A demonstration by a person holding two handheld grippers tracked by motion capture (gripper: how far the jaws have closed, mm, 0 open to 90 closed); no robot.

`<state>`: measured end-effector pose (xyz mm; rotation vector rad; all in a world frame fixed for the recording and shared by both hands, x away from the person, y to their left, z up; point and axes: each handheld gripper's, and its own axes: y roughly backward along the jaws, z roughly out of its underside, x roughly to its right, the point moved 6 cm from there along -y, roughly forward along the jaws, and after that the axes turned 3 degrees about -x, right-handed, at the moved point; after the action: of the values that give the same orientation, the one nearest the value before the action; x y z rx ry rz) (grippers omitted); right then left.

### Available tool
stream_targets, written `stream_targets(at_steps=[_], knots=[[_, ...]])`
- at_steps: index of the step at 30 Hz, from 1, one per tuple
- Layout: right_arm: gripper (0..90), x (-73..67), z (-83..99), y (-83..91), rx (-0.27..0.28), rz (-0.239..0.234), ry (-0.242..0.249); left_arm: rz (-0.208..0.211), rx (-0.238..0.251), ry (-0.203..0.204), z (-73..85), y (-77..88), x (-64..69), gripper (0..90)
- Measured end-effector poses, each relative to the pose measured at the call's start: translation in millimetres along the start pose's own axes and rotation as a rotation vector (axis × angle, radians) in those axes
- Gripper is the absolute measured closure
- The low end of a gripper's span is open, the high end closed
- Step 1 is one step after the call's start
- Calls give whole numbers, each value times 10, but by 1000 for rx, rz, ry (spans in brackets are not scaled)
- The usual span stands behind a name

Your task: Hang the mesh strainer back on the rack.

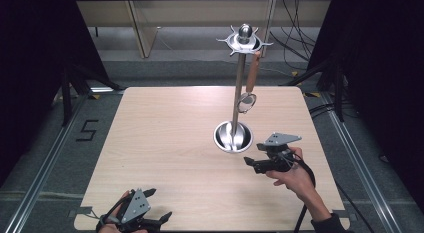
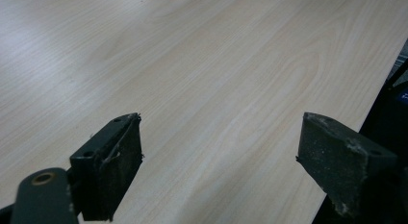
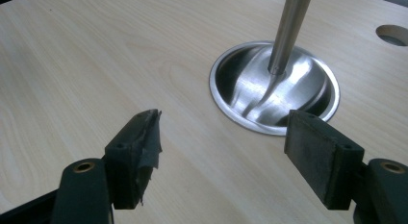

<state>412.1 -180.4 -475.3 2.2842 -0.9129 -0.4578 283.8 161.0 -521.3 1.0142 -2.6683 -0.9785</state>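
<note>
Pale wood-grain table (image 1: 165, 158) carries a tall steel utensil stand (image 1: 239, 88) with a round dished base, placed centrally within both arms' reach. One wooden-handled steel strainer spoon (image 1: 250, 83) hangs from the stand's top hook ring, clear of the tabletop. Right gripper (image 1: 256, 154), jaws wide and empty, sits just beside the base; left gripper (image 1: 157, 205) rests wide open near the front edge.

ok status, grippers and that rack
Left gripper open, empty, near table edge. Right gripper open, empty, beside rack base. Strainer hangs from rack top. Nothing in the way.
</note>
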Motion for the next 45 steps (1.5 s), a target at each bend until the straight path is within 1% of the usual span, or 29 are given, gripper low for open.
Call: stream_targets(at_steps=[4,5,7,8,10,12,13,15,16,17,18,19,20,21,22,23,24,26,28,31,32,33,34,35,36,37,38,39,45], knots=[[290,2,39,-43,6,-11,43,6,-13,-1,8,6,6,149],[292,-29,60,-38,-4,-11,14,5,1,18,3,-5,19,150],[296,-18,72,-49,7,-5,41,7,-2,19,4,-5,23,150],[295,-20,83,-48,11,13,39,5,2,21,1,-7,23,150],[296,-42,110,-42,3,10,22,-2,4,12,-1,-8,15,150],[297,-31,110,-47,15,12,42,-4,1,10,1,-6,11,150],[296,-50,130,-56,39,21,21,-9,-9,-2,6,-3,0,150],[296,-59,141,-58,40,18,18,-11,-7,-8,5,-5,-1,150],[296,-81,186,-58,21,-5,28,-13,0,8,5,-13,12,150],[296,-91,199,-64,20,-1,24,-11,-3,15,9,-15,15,149],[296,-92,208,-81,36,17,24,2,-29,0,23,-8,5,150],[295,-106,223,-91,30,16,20,2,-29,0,23,-8,5,150],[295,-106,223,-91,30,16,20,-9,-37,4,31,-9,-6,150],[296,-118,238,-108,28,10,30,-21,-19,-3,22,-16,-15,150],[295,-136,262,-122,15,4,39,-19,-25,-1,25,-10,-15,150],[295,-174,298,-130,6,3,28,-15,3,35,12,-25,9,150],[295,-207,318,-134,-3,-9,5,-13,-12,13,19,-18,-5,150],[294,-206,346,-146,-5,-8,37,-16,-16,17,23,-21,-1,150],[294,-242,392,-165,-16,-20,20,-11,-37,-5,31,-5,-10,150],[297,-251,433,-176,-17,-8,35,-19,-24,-7,28,-17,-15,150],[298,-251,444,-174,-18,-3,32,15,-2,23,15,-25,35,149],[298,-251,444,-174,-18,-3,32,15,-2,23,15,-25,35,149],[298,-250,465,-175,-17,4,27,13,-15,-3,12,-15,35,149],[299,-255,475,-179,-16,-7,22,10,-5,-7,6,-23,39,149],[299,-248,482,-166,-15,5,31,3,-24,-25,19,-16,25,149],[298,-253,492,-161,-18,-1,17,3,-24,-25,19,-16,25,149],[298,-270,503,-153,-17,5,0,15,-25,8,25,-28,44,149],[298,-263,510,-155,-14,0,13,1,-45,-11,38,-16,16,149],[301,-307,563,-131,-22,-6,27,-6,-36,-14,40,-32,10,149]])
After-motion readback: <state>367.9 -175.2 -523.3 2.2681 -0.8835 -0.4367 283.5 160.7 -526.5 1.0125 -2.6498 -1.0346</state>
